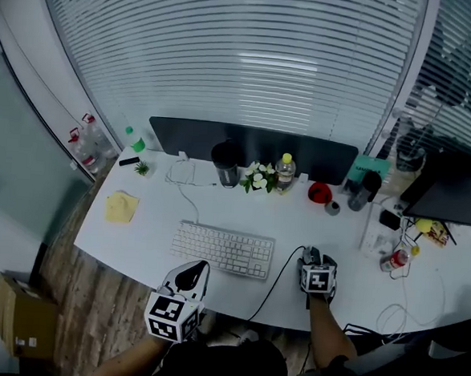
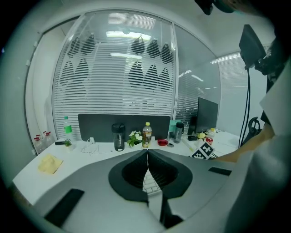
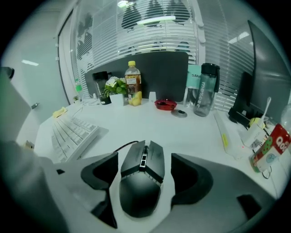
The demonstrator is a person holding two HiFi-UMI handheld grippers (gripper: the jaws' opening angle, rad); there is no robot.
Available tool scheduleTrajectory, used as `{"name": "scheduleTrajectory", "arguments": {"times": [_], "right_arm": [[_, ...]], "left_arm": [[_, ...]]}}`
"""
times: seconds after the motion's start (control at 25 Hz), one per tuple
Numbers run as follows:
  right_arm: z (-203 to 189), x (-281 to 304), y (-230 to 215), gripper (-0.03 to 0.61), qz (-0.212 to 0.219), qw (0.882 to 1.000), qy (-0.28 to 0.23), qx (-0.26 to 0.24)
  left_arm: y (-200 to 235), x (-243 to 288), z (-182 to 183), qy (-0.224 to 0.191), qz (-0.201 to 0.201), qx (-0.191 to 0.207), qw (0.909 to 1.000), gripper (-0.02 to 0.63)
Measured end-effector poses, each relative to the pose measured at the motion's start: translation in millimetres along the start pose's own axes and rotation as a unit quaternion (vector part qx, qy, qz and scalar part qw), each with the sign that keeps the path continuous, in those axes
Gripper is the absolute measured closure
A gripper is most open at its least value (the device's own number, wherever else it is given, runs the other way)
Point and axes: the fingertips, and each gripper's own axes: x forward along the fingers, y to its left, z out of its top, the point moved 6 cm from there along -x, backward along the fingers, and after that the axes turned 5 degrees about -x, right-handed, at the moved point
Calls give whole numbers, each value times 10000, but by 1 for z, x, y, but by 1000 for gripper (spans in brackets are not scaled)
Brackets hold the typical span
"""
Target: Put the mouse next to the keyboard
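Right tool [image 3: 143, 169]: your jaws stand wide apart, one on each side of the mouse [image 3: 141, 182]. A sliver of white tabletop [image 3: 191, 132] shows between each pad and the mouse's flanks, so neither pad presses on it and nothing is gripped.

Mouse: black, angular, flat on the tabletop, nose pointing away from you toward the back of the desk. Its cable [image 3: 122, 146] leaves the nose and curves off to the left. In the head view the mouse sits near the right end of the keyboard [image 1: 223, 249], with a strip of bare tabletop between them and the right tool [image 1: 314, 265] over it.

Left tool [image 2: 148, 155]: jaws are together, pads meeting along one line, nothing between them. It hovers at the front edge of the tabletop, before the left half of the keyboard; a few white keys show just below the closed pads.

Back row, from the right gripper view: yellow-capped bottle [image 3: 132, 77], red dish [image 3: 165, 104], clear bottle with dark lid [image 3: 203, 89]. Yellow cloth [image 1: 121, 207] lies at the far left of the tabletop.
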Motion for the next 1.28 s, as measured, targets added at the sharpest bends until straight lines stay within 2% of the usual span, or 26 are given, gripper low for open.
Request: {"name": "scheduleTrajectory", "arguments": {"times": [0.32, 0.56, 0.68, 0.76, 0.88, 1.04, 1.2, 1.28], "right_arm": [[35, -53, 13, 216, 97, 9977, -643, 204], [66, -115, 37, 229, 265, 9914, -1272, 170], [81, -148, 51, 241, 281, 9879, -1519, 138], [85, -170, 64, 263, 360, 9854, -1653, 187], [94, -203, 84, 297, 422, 9800, -1941, 143], [111, -247, 109, 353, 490, 9704, -2365, 43], [131, -288, 130, 432, 600, 9606, -2715, -46], [137, -305, 140, 452, 628, 9559, -2870, 4]], "left_arm": [[9, -10, 25, -264, -272, 106, 9992, 584], [24, -23, 38, -540, -529, 174, 9970, 584], [38, -38, 47, -841, -294, 197, 9958, 584], [46, -49, 51, -988, -261, 236, 9945, 584], [52, -59, 55, -1078, -550, 305, 9922, 584], [57, -69, 66, -1112, -898, 178, 9896, 584], [56, -77, 81, -1145, -1126, 224, 9868, 584], [56, -82, 86, -1160, -1251, 245, 9850, 584]]}}
